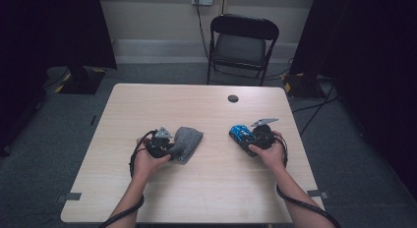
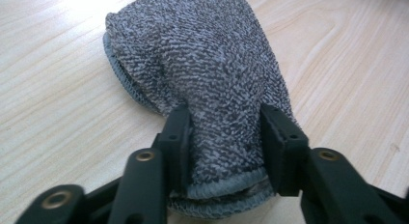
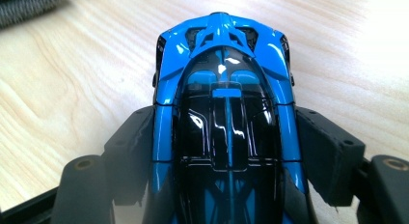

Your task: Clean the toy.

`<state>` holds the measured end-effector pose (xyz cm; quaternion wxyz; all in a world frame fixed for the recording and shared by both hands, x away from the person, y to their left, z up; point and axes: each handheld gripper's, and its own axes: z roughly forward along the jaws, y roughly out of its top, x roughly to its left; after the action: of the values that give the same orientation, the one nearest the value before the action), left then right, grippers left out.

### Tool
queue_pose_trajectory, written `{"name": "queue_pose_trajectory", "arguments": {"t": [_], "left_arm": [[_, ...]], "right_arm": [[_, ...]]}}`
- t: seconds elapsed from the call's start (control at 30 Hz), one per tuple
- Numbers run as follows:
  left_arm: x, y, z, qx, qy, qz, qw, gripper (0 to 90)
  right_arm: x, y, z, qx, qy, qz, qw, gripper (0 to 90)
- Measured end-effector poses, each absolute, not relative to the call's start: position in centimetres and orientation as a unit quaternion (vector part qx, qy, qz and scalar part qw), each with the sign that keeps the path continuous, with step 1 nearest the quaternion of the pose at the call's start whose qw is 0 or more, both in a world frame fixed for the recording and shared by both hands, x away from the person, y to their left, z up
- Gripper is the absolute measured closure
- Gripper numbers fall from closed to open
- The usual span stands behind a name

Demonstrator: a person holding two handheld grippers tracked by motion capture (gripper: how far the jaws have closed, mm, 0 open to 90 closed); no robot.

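The left gripper is sitting with its jaws spread around the grey cloth on the bench, while the right gripper is pinching the blue toy car, so lower it gently.

Bare forearms, no sleeves. Left gripper and right gripper: black bodies, grey three-cornered top plates, black trailing cables; jaws black with brass-coloured rivets.
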<state>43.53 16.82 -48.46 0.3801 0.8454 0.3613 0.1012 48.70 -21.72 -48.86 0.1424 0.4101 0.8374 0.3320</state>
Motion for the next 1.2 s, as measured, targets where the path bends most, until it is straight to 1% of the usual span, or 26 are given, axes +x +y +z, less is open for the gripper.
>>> {"name": "queue_pose_trajectory", "arguments": {"t": [0.17, 0.23, 0.4, 0.67, 0.83, 1.2], "left_arm": [[43.4, 16.8, -48.3, 0.841, 0.366, 0.117, 0.381, 40.0], [43.3, 16.7, -48.1, 0.842, 0.369, 0.123, 0.374, 32.0], [43.1, 16.5, -47.5, 0.839, 0.376, 0.128, 0.373, 22.3], [42.7, 16.0, -46.4, 0.836, 0.368, 0.133, 0.386, 21.0], [42.3, 15.9, -45.9, 0.832, 0.366, 0.132, 0.395, 20.4], [41.4, 16.0, -45.0, 0.826, 0.375, 0.125, 0.402, 15.7]], "right_arm": [[48.8, -21.7, -48.8, 0.414, 0.840, 0.323, 0.135, 27.5], [48.8, -21.6, -48.7, 0.410, 0.845, 0.315, 0.133, 26.7], [48.9, -22.1, -47.9, 0.421, 0.833, 0.334, 0.132, 21.4], [48.1, -22.1, -45.6, 0.406, 0.835, 0.349, 0.130, 18.2], [47.5, -21.7, -45.0, 0.398, 0.836, 0.354, 0.129, 15.3], [46.3, -21.3, -44.4, 0.389, 0.833, 0.376, 0.119, 14.2]]}}
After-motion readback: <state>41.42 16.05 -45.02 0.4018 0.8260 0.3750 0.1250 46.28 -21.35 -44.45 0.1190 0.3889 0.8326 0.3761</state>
